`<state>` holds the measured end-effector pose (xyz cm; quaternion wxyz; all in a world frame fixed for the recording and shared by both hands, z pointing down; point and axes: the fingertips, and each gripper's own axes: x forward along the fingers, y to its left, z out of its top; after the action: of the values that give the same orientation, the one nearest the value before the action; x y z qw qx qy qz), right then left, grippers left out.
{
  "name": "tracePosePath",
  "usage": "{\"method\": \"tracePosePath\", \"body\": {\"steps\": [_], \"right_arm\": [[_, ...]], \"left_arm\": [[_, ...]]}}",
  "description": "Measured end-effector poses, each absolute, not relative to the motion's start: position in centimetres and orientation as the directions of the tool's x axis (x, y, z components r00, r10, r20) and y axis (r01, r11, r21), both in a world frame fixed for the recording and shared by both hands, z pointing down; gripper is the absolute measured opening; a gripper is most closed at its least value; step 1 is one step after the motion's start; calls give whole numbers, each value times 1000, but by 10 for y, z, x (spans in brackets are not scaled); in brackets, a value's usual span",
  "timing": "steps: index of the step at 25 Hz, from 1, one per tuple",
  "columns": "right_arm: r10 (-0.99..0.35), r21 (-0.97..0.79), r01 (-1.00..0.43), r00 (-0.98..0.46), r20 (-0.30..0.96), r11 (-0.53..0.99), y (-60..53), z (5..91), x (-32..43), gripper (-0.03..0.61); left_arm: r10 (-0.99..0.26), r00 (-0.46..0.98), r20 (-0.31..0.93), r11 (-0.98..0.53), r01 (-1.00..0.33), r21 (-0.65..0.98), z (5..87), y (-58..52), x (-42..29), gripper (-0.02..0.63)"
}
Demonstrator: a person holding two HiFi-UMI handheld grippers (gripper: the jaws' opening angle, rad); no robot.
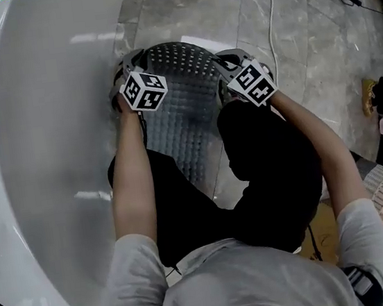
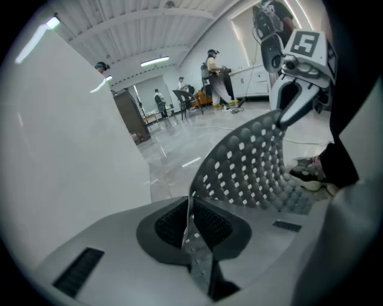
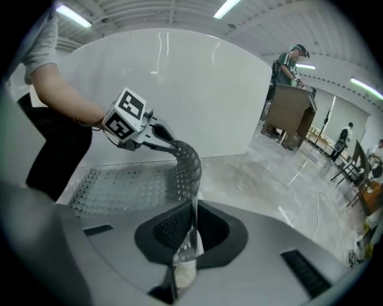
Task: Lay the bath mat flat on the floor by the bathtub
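A perforated bath mat (image 1: 179, 115) is gripped at its far edge, with the left tongs (image 2: 191, 230) and the right tongs (image 3: 190, 230) each clamped on a corner. Its near part is spread on the floor (image 1: 304, 50), just right of the white bathtub (image 1: 42, 133).

Tile floor (image 1: 306, 64) w/ mat (image 1: 187, 121), cable (image 1: 272, 26)

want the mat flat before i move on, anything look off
Yes: the bath mat is not flat yet. Its far end arches up off the floor, pinched by the left gripper and the right gripper.
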<state>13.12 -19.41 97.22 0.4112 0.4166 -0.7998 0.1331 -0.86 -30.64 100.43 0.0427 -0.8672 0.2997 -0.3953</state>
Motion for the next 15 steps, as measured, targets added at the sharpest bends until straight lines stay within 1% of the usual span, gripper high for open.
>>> {"method": "tracePosePath", "body": {"steps": [2, 4, 7, 9, 12, 15], "right_arm": [[-574, 149, -794, -282, 768, 590, -201, 992, 134, 21], [-589, 133, -837, -252, 768, 531, -209, 1009, 144, 21], [-607, 95, -888, -226, 762, 451, -218, 1022, 156, 21], [-612, 106, -881, -229, 757, 461, -219, 1027, 158, 21], [-599, 123, -845, -259, 758, 521, -222, 1034, 154, 21], [-575, 74, -852, -284, 767, 518, -226, 1047, 161, 21]], "left_arm": [[-522, 508, 685, -832, -479, -279, 1027, -300, -11, 31], [-509, 496, 704, -836, -481, -265, 1037, -301, -8, 31], [-536, 456, 711, -825, -459, -328, 1039, -312, 2, 31], [-564, 435, 702, -807, -471, -357, 1043, -319, 7, 31], [-597, 403, 694, -785, -474, -399, 1053, -328, 10, 31], [-599, 387, 701, -785, -456, -419, 1061, -333, 17, 31]]}}
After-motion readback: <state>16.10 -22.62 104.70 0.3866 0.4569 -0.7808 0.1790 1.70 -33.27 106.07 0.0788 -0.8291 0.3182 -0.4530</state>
